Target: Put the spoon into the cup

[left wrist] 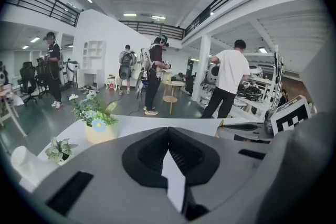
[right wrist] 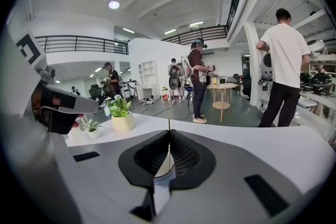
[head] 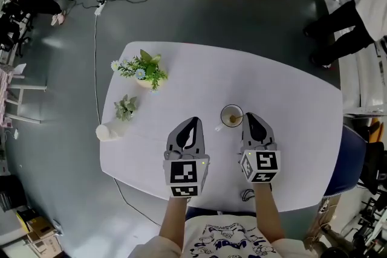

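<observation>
**Table** [head: 290,106]: the cup [head: 231,116] stands mid-surface, somewhat toward the near edge.

**Spoon** [right wrist: 169,124]: a thin tan handle rises near upright, slightly leaning, apparently out of the cup. Judged to be already inside.

**Right gripper** [head: 249,116]: jaws closed, nothing seen pinched. The cup lies just ahead, slightly left of its tips.

**Left gripper** [head: 195,121]: jaws closed and empty. It is farther off, with the cup to its right.

The right hand is nearer for any correction.
</observation>
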